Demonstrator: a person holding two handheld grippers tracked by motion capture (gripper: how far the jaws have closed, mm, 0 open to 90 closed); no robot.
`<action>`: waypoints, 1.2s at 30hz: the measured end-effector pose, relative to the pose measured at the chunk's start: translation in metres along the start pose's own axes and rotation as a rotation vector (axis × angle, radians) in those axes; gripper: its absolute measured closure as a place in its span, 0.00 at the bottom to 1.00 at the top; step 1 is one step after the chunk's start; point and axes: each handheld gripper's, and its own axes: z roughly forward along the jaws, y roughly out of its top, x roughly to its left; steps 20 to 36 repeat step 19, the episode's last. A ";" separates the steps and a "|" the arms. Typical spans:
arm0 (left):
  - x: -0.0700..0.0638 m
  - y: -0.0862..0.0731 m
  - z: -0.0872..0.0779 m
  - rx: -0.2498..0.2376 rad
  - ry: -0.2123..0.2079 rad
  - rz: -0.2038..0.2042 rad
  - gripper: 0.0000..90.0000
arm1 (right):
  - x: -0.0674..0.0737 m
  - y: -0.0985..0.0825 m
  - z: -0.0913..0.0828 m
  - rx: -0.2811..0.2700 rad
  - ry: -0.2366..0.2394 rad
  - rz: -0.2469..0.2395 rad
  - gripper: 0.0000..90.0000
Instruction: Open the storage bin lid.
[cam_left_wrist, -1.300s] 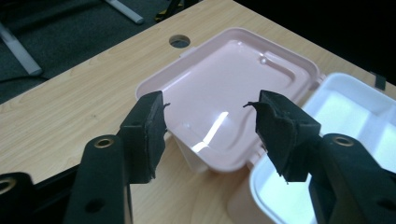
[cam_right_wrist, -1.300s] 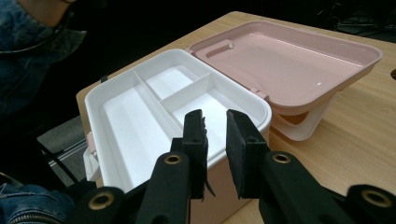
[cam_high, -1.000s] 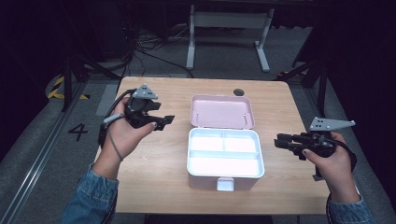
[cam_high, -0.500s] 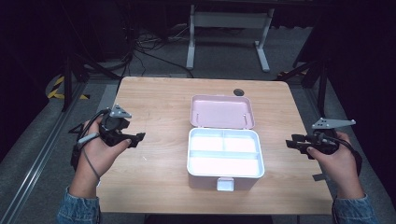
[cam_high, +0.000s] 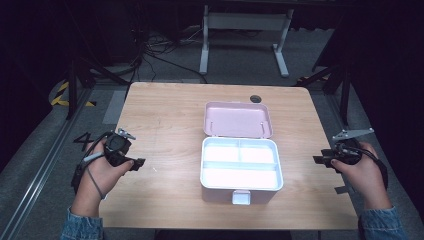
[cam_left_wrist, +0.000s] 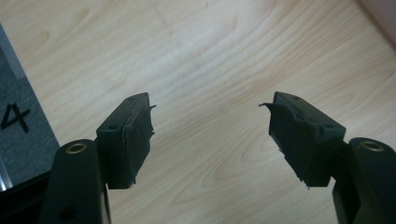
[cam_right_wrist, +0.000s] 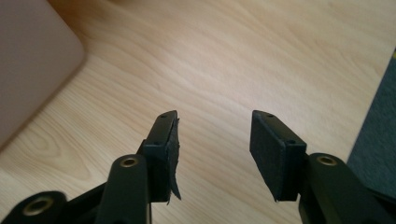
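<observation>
My left tool (cam_high: 131, 161) and right tool (cam_high: 325, 159), jaws just opening and empty, hover at the bench's (cam_high: 170, 115) side edges, well apart from the open pink box (cam_high: 240, 160) lying mid-bench.

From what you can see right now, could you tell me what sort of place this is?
Probably a lab or recording workspace: a bare wooden table on grey floor, loose cables behind it, and black-yellow hazard tape beside it.
</observation>
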 end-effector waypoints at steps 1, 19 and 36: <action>0.000 -0.001 0.002 0.016 0.002 -0.007 0.35 | 0.000 0.000 0.002 0.025 -0.012 -0.003 0.57; 0.001 -0.008 0.017 0.162 -0.025 -0.032 0.32 | -0.004 -0.014 0.012 0.220 -0.057 0.045 0.54; 0.001 -0.008 0.017 0.162 -0.025 -0.032 0.32 | -0.004 -0.014 0.012 0.220 -0.057 0.045 0.54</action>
